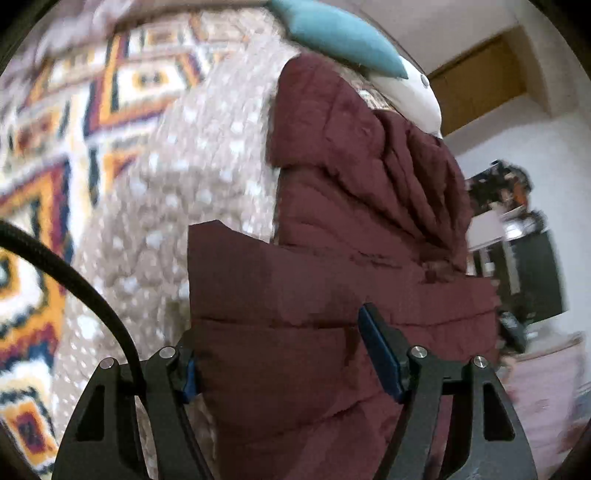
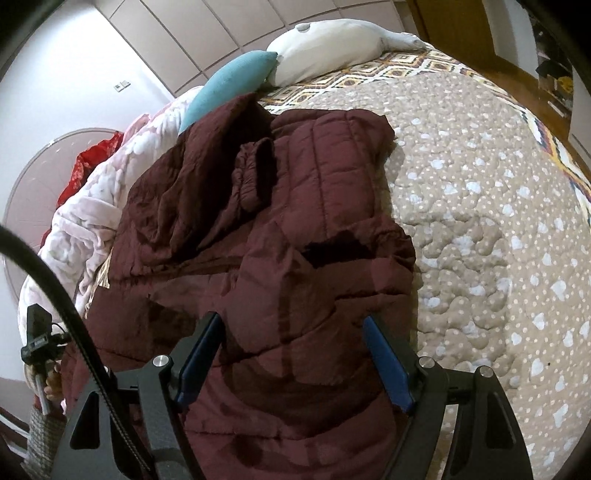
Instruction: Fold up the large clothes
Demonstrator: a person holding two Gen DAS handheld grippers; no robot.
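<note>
Left wrist view first: the left hand-held gripper had its jaws spread with a quilted panel of the maroon puffer jacket sitting between them. One blue pad showed clear of the cloth and the other was mostly tucked behind the panel's edge, so I couldn't honestly tell if it was biting or just straddling it. The jacket ran from 6 o'clock up to about 1 o'clock, lying on the beige dotted quilt. A teal pillow and a white cushion sat at 12 to 1 o'clock right past the jacket's far end. A patterned bedspread filled the 9 to 11 o'clock side. Pretty blurry frame overall.

Right wrist view: the right hand-held gripper was spread wide too, hovering over the near part of the jacket, no pinch that I could see. The coat looked partly folded already, with a sleeve cuff flopped across the middle. My guess was they were mid-fold, lining up to grab the near hem and bring it over toward 12 o'clock. The next move probably needed both jaws to close on a thick layer evenly, since puffy stuff slips.

In the way: a pink fleece blanket was bunched at 9 o'clock touching the jacket's side, red fabric lay behind it, and the pillows at 11 to 12 o'clock limited room up top. The quilt at 3 o'clock was open space.
</note>
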